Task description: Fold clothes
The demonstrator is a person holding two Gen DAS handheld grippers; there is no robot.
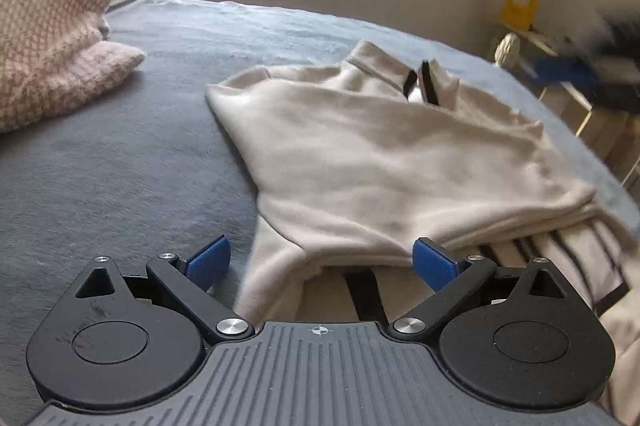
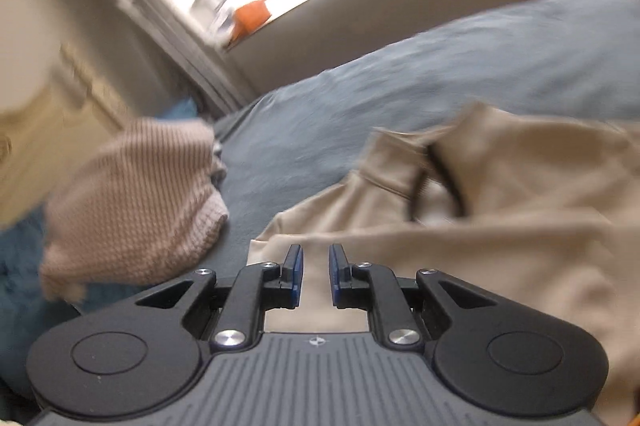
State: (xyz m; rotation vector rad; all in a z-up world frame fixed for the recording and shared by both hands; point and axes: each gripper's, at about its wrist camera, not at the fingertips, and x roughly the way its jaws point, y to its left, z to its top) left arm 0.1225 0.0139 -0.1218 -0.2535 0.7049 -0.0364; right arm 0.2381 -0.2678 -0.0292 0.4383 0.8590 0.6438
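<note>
Left wrist view: the left gripper (image 1: 322,260) hovers low over the near edge of the cream garment (image 1: 384,162), which lies partly folded on the grey-blue bed (image 1: 120,162).
Left fingers: spread wide, holding nothing; the blue pads (image 1: 210,258) straddle the near fold.
Beside it: a pink knitted garment (image 1: 48,38) is heaped well apart at the left.
Right wrist view: blurred and tilted; the right gripper (image 2: 316,274) sits over the cream garment's edge.
Right fingers: nearly together with a narrow gap; whether cloth is pinched, I cannot tell.
Risk: the wide left grasp may catch only the top layer, so the fold slides apart.
Risk: a weak right hold could slip and bunch the cloth.
</note>
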